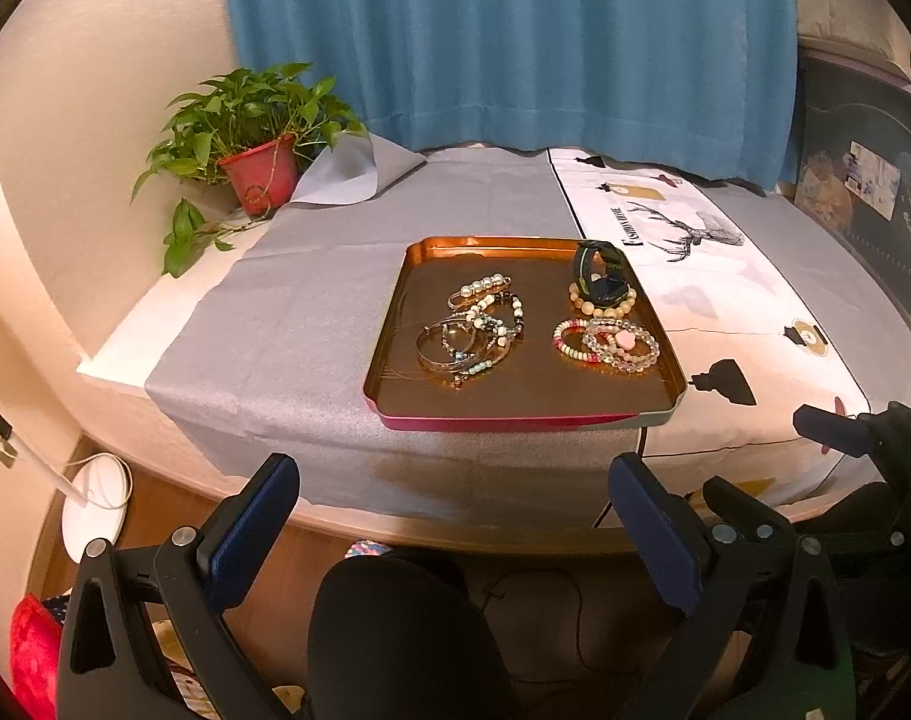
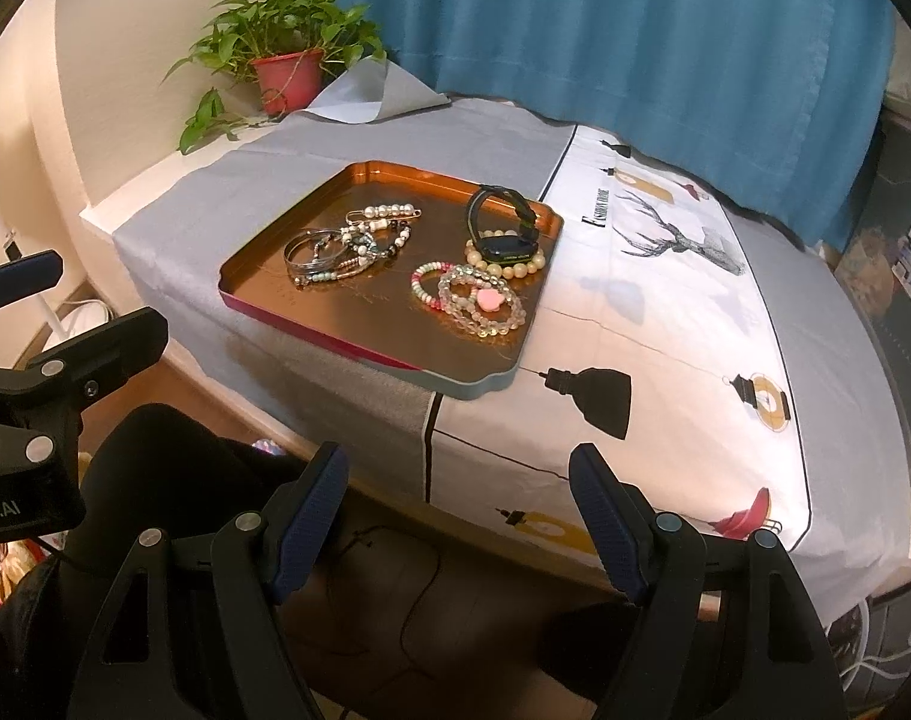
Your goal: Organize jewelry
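- Sitting in your copper-coloured tray (image 1: 518, 399) is all the jewelry, and the tray rests on the table where the grey cloth (image 1: 299, 300) meets the white printed cloth (image 1: 749, 300).
- In the tray's left half you have a tangle: a pearl hair clip (image 1: 479, 288), beaded bracelets (image 1: 500, 315) and thin metal bangles (image 1: 449, 345), overlapping one another.
- At the tray's far right corner a black watch (image 1: 599, 276) stands on its strap, on top of a cream bead bracelet (image 1: 605, 306).
- Just in front of that lie a pink-and-white bead bracelet (image 1: 572, 342) and a clear bead bracelet with a pink heart (image 1: 623, 341), the two overlapping.
- Your left gripper (image 1: 452, 492) hangs off the table's near edge, short of the tray, its blue-padded jaws spread wide with nothing between them.
- Your right gripper (image 2: 458, 495) is likewise released, jaws apart and empty, hovering at the near edge over the printed cloth, right of the tray's corner.
- Each gripper shows in the other's view, side by side and apart.
- Below the grippers you can see a leg in dark clothing (image 1: 395, 630) and a black cable on the floor.
- A potted plant (image 1: 254, 138) in a red pot stands at the table's far left corner, beside a folded-up corner of the grey cloth.
- A blue curtain (image 1: 509, 42) hangs behind the table.
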